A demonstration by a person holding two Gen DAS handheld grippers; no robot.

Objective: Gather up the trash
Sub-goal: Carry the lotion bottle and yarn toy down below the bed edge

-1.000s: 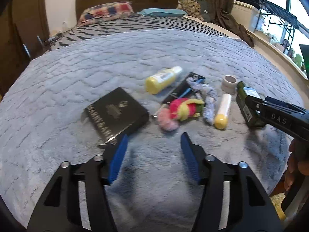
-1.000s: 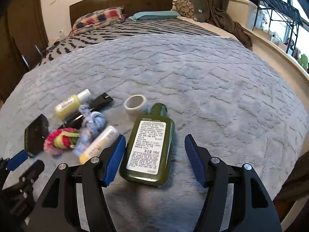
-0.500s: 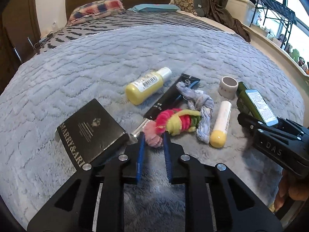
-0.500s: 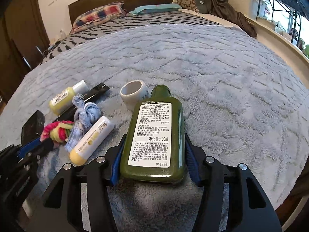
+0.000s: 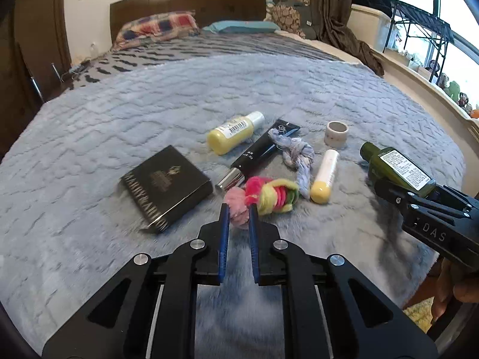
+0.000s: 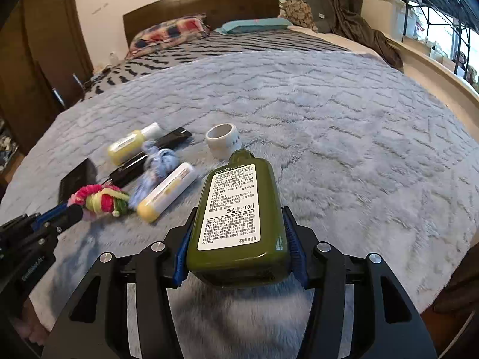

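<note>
left gripper (image 5: 238, 213): jaws pinching pink end of knotted toy (image 5: 263, 196) | right gripper (image 6: 236, 245): jaws clamping green bottle (image 6: 236, 212) | bed (image 5: 149, 104)

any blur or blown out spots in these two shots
Left wrist view: window at the upper right blown out white; pink-and-yellow scrunchie smeared. Right wrist view: green bottle label sharp, yellow-capped tube blurred. Both: fisheye bends the blanket edges.

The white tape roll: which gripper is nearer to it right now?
Right. The right gripper, clamping the green bottle, sits just short of the tape roll; the left gripper pinches the pink-yellow scrunchie farther away.
</note>
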